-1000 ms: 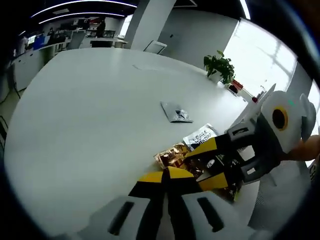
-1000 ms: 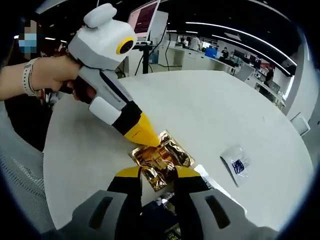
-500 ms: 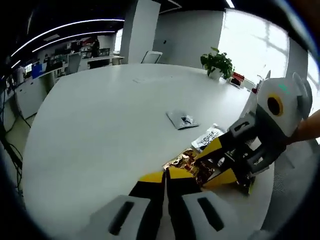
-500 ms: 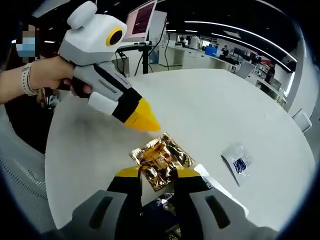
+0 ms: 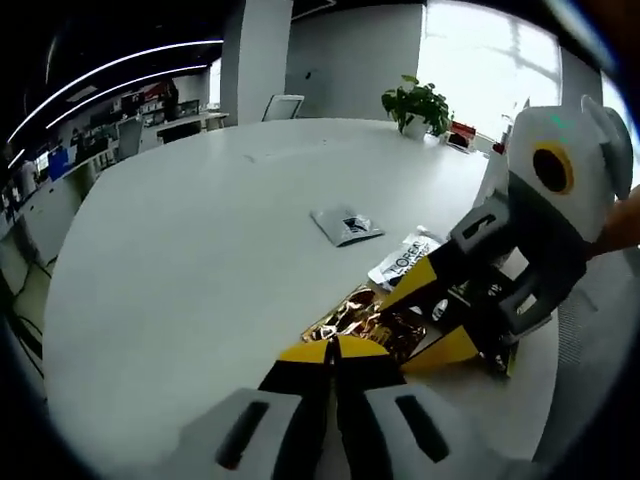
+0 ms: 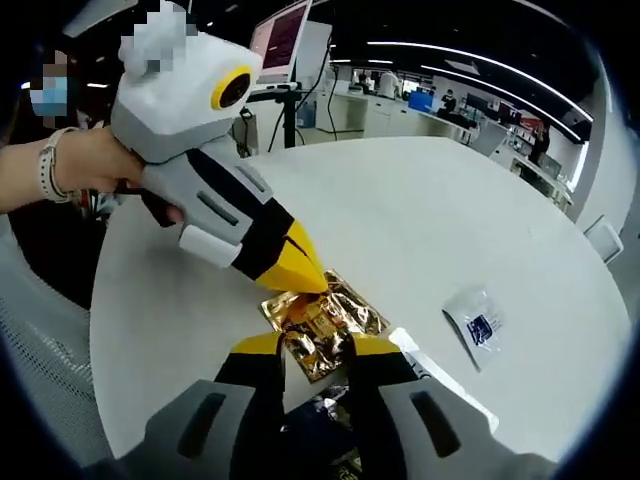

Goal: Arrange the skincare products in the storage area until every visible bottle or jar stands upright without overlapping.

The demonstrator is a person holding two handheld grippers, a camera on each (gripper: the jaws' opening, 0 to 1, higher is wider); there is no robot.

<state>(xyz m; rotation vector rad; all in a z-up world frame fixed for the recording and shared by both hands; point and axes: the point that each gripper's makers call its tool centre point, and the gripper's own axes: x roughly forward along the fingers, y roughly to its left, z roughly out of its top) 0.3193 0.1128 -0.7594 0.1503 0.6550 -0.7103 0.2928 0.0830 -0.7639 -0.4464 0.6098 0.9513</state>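
One gold sachet (image 6: 322, 322) lies flat, pointing away between right gripper (image 6: 311, 352) jaws.

I see a big round white table (image 5: 180, 230), a potted plant (image 5: 418, 105) at its far edge, bright windows (image 5: 480, 55) beyond.

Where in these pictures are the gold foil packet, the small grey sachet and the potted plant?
gold foil packet (image 6: 322, 318), right gripper view, middle of its crinkled face
small grey sachet (image 5: 345, 224), left gripper view, centre near its dark label
potted plant (image 5: 418, 102), left gripper view, its leaves
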